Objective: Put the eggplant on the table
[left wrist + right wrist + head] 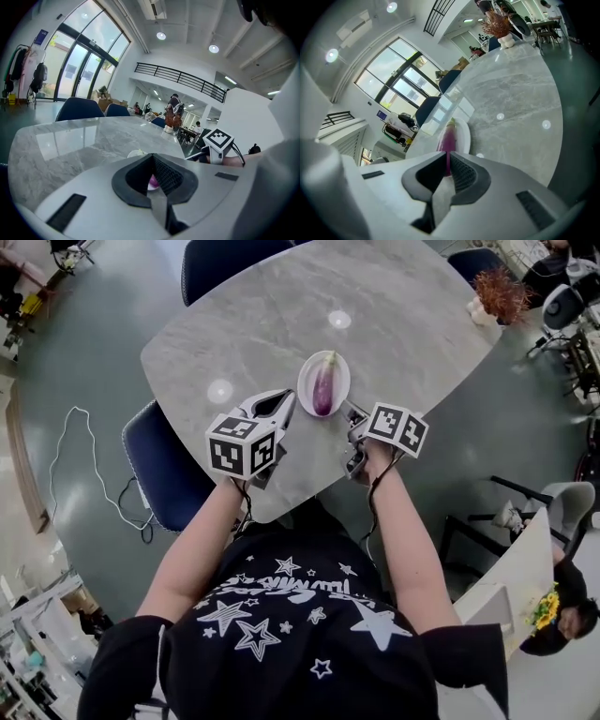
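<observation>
Our left tongs (284, 399) hover clenched and empty over the near edge of the worktop (412, 324), their tips just beside the small white plate (306, 381). In that plate lies the purple eggplant (323, 385), lengthwise, its green stalk end pointing away from us. Just right of the plate our right tongs (350, 411) are pressed together too, gripping nothing. The worktop is grey marble-patterned stone, bare but for the plate and a dried plant (500, 292) in a white pot at its far right corner. A dark blue chair (159, 465) stands at the left edge, and a pale cable (84, 456) trails over the grey floor (84, 352). The right tongs' marker cube (398, 427) hides most of their body from above, and we cannot tell whether either pair touches the plate.
</observation>
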`<move>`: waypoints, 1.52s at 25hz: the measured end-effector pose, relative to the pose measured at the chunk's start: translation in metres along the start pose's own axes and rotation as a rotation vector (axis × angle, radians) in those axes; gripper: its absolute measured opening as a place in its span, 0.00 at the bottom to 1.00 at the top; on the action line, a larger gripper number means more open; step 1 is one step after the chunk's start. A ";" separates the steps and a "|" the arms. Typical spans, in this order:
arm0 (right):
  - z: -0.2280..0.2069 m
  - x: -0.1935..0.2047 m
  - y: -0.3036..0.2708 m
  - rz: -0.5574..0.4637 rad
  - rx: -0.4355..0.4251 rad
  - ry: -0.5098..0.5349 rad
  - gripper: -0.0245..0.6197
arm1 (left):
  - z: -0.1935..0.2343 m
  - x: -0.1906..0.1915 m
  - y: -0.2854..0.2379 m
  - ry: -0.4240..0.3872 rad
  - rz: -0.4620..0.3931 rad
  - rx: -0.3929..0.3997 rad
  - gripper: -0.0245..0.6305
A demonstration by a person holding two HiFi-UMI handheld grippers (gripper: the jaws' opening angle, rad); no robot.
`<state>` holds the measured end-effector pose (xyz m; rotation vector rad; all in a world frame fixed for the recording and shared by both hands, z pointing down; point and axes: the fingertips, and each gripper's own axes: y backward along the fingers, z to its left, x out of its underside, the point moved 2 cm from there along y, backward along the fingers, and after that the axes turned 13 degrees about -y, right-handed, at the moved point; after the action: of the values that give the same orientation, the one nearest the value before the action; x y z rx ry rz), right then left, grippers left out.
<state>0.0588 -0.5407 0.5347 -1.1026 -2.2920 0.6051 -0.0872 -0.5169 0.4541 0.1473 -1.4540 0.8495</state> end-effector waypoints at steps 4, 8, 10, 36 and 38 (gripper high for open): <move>0.022 0.024 0.018 -0.029 -0.019 0.003 0.08 | -0.009 -0.001 0.034 -0.018 -0.013 0.023 0.05; 0.041 0.051 0.031 -0.047 -0.034 0.021 0.08 | -0.017 0.000 0.064 -0.034 -0.028 0.043 0.05; 0.053 0.068 0.035 -0.058 -0.036 0.042 0.08 | -0.018 0.002 0.081 -0.039 -0.040 0.055 0.05; 0.114 0.216 0.128 -0.209 -0.097 0.127 0.07 | -0.084 0.052 0.204 -0.101 -0.077 0.230 0.05; 0.112 0.220 0.138 -0.211 -0.107 0.127 0.07 | -0.093 0.053 0.210 -0.108 -0.076 0.221 0.05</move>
<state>-0.0488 -0.3040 0.4248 -0.9037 -2.3124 0.3242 -0.1402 -0.2931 0.4038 0.4170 -1.4426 0.9503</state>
